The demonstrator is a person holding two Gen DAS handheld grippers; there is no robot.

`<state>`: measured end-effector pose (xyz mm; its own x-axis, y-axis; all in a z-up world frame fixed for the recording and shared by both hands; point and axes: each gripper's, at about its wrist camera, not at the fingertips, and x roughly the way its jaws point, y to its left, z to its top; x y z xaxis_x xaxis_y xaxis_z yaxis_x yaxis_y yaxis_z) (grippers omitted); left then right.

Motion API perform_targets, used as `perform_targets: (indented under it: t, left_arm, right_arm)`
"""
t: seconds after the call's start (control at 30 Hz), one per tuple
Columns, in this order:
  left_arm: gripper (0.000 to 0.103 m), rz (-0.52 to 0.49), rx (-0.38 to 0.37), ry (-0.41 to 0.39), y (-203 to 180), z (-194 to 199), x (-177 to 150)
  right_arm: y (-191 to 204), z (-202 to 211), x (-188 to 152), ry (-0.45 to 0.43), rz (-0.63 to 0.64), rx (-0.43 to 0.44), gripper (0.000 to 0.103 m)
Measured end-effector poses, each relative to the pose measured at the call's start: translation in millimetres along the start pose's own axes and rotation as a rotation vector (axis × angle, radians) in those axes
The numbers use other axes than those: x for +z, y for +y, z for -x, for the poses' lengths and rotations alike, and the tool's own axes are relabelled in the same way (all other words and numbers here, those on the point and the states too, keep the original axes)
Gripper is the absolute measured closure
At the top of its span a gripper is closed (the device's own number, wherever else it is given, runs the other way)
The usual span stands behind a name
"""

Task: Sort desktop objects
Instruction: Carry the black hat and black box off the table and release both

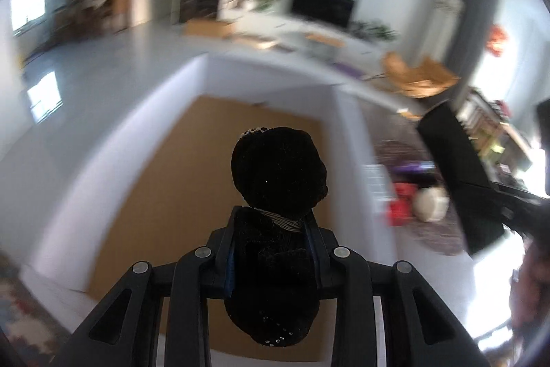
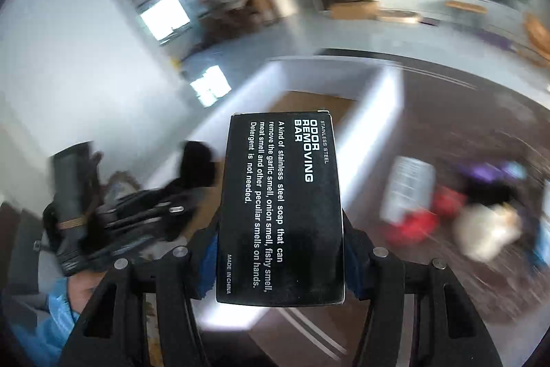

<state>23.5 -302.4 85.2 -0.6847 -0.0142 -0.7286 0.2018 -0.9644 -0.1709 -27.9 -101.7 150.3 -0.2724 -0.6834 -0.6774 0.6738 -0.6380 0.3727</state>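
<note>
My left gripper (image 1: 273, 250) is shut on a black fuzzy soft item with a striped band (image 1: 275, 174) and holds it above a white open box with a brown bottom (image 1: 165, 181). My right gripper (image 2: 280, 250) is shut on a black odor removing bar box (image 2: 280, 212), held upright in the air. The white open box also shows in the right wrist view (image 2: 381, 98), ahead of the bar box. The bar box shows at the right of the left wrist view (image 1: 453, 174). The left gripper with its black item shows at the left of the right wrist view (image 2: 144, 212).
To the right of the white box, a dark patterned surface (image 2: 464, 133) holds red items (image 2: 412, 226), a white pouch (image 2: 488, 233), a white packet (image 2: 405, 188) and a purple item (image 2: 488, 171). The room behind is blurred, with a TV (image 1: 321, 6).
</note>
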Motion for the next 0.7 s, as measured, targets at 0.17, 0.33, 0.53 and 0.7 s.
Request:
perform_targets:
  t: [0.17, 0.33, 0.53, 0.7]
  left_arm:
    - [0.071, 0.038, 0.125, 0.126, 41, -34, -12]
    - [0.055, 0.080, 0.188, 0.189, 48, -49, -26]
    - [0.023, 0.082, 0.202, 0.000, 20, -16, -21]
    - [0.022, -0.042, 0.081, -0.078, -45, 5, -25]
  right_arm:
    - [29, -83, -3, 0.114, 0.018, -0.005, 0.044]
    - [30, -98, -13, 0.115, 0.001, -0.024, 0.023]
    - [13, -20, -17, -0.126, 0.046, -0.066, 0.005]
    - [-50, 33, -64, -0.216, 0.037, -0.273, 0.000]
